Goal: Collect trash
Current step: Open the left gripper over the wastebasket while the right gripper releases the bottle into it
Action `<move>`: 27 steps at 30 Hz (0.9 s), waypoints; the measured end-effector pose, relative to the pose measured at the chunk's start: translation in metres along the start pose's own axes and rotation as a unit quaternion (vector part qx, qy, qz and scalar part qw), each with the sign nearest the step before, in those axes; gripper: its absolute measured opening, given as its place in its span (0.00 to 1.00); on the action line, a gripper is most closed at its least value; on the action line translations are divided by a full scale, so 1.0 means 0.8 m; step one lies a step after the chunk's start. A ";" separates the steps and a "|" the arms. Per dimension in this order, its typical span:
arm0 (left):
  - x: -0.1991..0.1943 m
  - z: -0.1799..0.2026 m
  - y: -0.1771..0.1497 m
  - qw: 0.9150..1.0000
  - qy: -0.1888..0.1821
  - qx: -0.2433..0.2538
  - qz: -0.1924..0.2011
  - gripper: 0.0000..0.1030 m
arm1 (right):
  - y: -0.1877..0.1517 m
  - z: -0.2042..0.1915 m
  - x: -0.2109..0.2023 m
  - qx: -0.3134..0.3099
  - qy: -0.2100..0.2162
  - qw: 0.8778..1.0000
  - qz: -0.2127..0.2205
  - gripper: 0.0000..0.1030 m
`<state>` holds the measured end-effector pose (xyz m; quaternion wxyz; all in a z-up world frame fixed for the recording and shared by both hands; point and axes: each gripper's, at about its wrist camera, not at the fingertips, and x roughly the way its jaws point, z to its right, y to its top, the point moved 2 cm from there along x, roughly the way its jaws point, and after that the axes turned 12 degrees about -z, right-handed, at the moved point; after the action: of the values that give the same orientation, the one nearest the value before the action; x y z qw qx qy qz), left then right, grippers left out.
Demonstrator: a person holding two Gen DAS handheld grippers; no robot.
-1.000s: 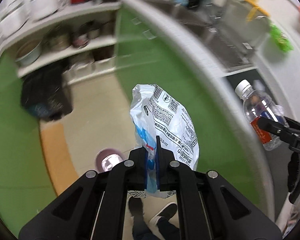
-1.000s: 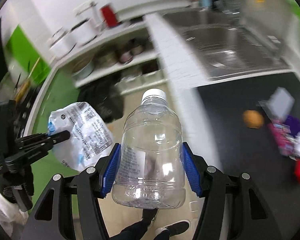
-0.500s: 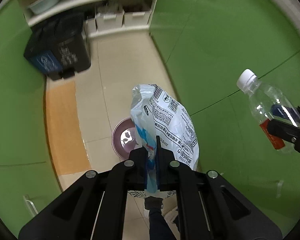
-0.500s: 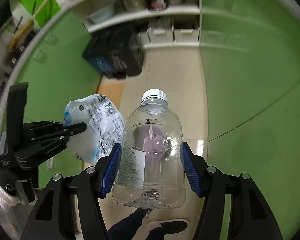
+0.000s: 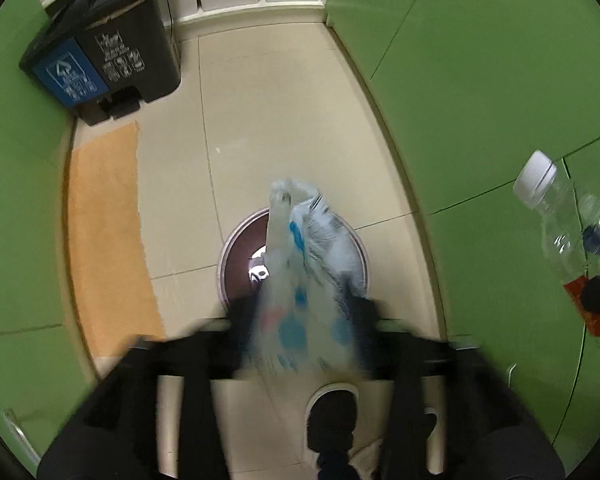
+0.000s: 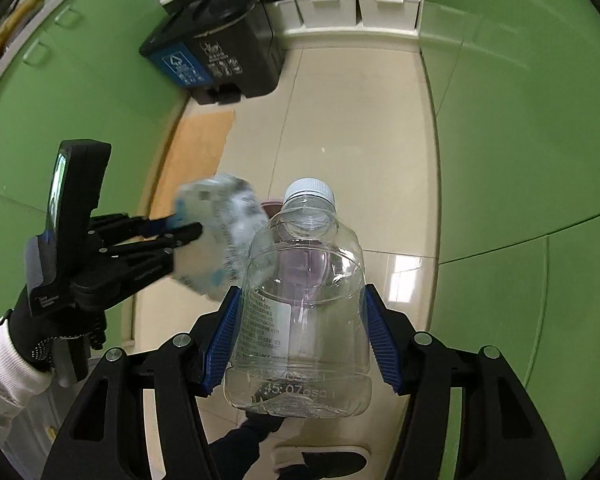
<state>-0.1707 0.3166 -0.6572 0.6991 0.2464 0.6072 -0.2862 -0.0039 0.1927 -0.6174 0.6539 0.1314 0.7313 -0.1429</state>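
Vs 0.5 s ago: your left gripper [image 5: 300, 320] has spread its fingers wide; it was pinched on the plastic bag [image 5: 304, 280] then. The bag, blurred, now sits loose between the parted fingers, right above the round purple bin [image 5: 240, 252] on the floor. Can't tell if it still touches a pad. Your right gripper [image 6: 302, 344] stays clamped on the clear bottle [image 6: 304, 300], cap pointing away, just right of the bag.
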 end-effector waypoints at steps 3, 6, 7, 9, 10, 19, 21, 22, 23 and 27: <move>0.006 -0.008 0.000 1.000 -0.015 -0.004 -0.001 0.94 | -0.001 -0.004 0.013 -0.005 0.003 1.000 -0.007 0.57; 0.007 -0.019 -0.002 1.000 -0.027 -0.013 -0.005 0.97 | 0.002 -0.017 0.028 -0.014 0.005 1.000 -0.013 0.57; 0.005 -0.023 -0.005 1.000 -0.026 -0.015 -0.007 0.97 | 0.004 -0.023 0.034 -0.017 0.007 1.000 -0.014 0.57; -0.001 -0.036 -0.008 0.999 -0.025 -0.024 -0.007 0.97 | 0.010 -0.036 0.043 -0.023 0.010 1.000 -0.016 0.57; -0.007 -0.043 -0.011 0.999 -0.023 -0.030 -0.004 0.97 | 0.011 -0.039 0.047 -0.026 0.011 0.999 -0.017 0.57; -0.039 -0.126 -0.028 0.997 0.004 -0.071 0.014 0.97 | 0.043 -0.090 0.116 -0.062 -0.003 0.997 -0.040 0.57; -0.040 -0.143 -0.035 0.996 0.006 -0.084 0.017 0.97 | 0.045 -0.095 0.132 -0.067 -0.007 0.996 -0.049 0.57; -0.041 -0.151 -0.038 0.996 0.005 -0.089 0.018 0.97 | 0.047 -0.100 0.145 -0.070 -0.009 0.996 -0.058 0.57; -0.040 -0.158 -0.041 0.995 0.005 -0.095 0.019 0.97 | 0.048 -0.102 0.153 -0.071 -0.010 0.995 -0.063 0.57; -0.039 -0.175 -0.052 0.994 0.005 -0.107 0.021 0.97 | 0.052 -0.108 0.182 -0.076 -0.017 0.994 -0.077 0.58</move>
<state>-0.3020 0.3866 -0.6460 0.7246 0.1842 0.6322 -0.2033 -0.0835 0.2645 -0.7545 0.6610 0.0217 0.7371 -0.1390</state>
